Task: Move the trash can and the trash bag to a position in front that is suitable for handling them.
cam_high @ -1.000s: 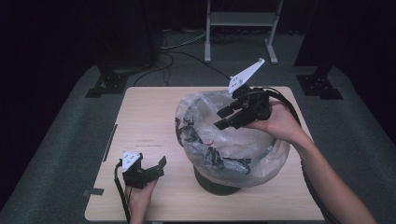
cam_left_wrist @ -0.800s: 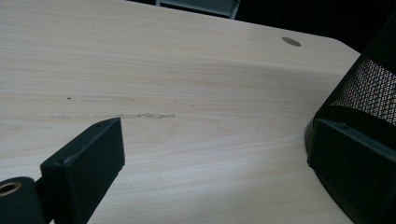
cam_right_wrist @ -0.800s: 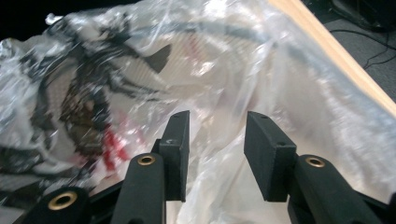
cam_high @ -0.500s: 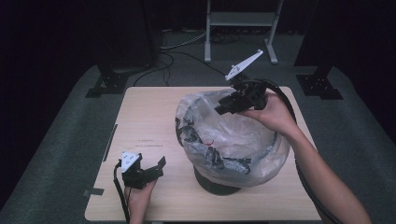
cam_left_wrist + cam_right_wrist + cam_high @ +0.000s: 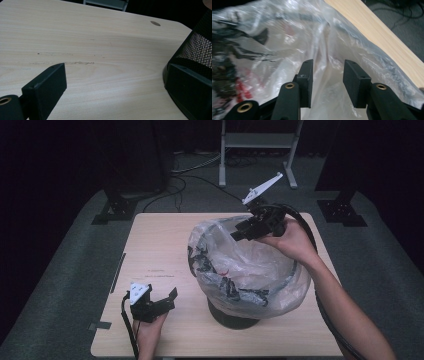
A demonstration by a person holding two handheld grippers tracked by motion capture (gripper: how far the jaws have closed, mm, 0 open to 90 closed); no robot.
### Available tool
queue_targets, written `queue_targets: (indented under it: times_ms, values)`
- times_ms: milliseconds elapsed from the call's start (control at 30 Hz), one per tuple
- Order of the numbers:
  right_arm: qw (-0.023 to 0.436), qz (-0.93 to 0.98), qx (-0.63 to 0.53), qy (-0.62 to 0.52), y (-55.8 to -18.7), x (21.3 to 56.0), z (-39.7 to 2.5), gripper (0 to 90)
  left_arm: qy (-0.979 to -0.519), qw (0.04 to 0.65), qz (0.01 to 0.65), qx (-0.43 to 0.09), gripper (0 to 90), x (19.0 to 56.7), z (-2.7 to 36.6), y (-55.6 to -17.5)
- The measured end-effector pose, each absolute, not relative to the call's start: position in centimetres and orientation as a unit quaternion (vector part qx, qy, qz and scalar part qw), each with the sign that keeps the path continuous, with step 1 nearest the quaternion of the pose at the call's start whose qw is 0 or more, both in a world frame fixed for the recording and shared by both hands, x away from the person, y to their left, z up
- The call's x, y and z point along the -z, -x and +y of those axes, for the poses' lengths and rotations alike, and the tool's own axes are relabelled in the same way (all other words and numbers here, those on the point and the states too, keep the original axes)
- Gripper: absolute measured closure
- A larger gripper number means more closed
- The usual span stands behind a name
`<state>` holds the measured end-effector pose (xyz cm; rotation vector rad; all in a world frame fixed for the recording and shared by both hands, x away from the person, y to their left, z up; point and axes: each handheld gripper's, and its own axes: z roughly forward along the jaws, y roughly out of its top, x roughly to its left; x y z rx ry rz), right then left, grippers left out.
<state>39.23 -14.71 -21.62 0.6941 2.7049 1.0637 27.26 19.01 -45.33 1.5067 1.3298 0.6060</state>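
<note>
The clear plastic bag point(image 5: 250, 265) is sitting draped over the black mesh bin point(image 5: 235, 312) on the near right part of the wooden table point(image 5: 160, 245), its rim spilling outward over the basket's edge. Over the last second the right gripper point(image 5: 239, 234) has been lifting off the bag's far rim and swinging toward the bag's far left edge, with its grey plate tipping up higher. To my eye that means the person is shifting to a new stretch of film, probably to gather or free the liner, and no grip has been taken yet. In the right gripper view its jaws are standing apart with the film point(image 5: 327, 60) lying in the gap between them, so nothing is being pinched.

The bag is thin, glossy and crinkled, catching highlights along its folds; dark scraps and something red point(image 5: 225, 270) are showing through it, too blurred to name. The bin is stiff perforated metal with a solid round foot.

The left gripper point(image 5: 167, 300) is resting low on the table's near left corner, well apart from the bag, where it has stayed; its jaws are wide apart and holding nothing. The tabletop is pale, smooth laminate with faint scuffs point(image 5: 65, 62).
</note>
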Motion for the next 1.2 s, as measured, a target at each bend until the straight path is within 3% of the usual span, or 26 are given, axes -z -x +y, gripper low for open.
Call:
queue_targets:
  times_ms: [733,1200]
  values:
    - [0.074,0.877,-0.418,-0.224,-36.3,19.6,-19.4,38.3,-0.624,0.497,0.548,-0.251,3.0,45.3,18.9,-27.2]
    - [0.093,0.854,-0.451,-0.244,-34.9,18.8,-23.8,33.3,-0.628,0.494,0.547,-0.25,3.0,45.5,18.7,-27.2]
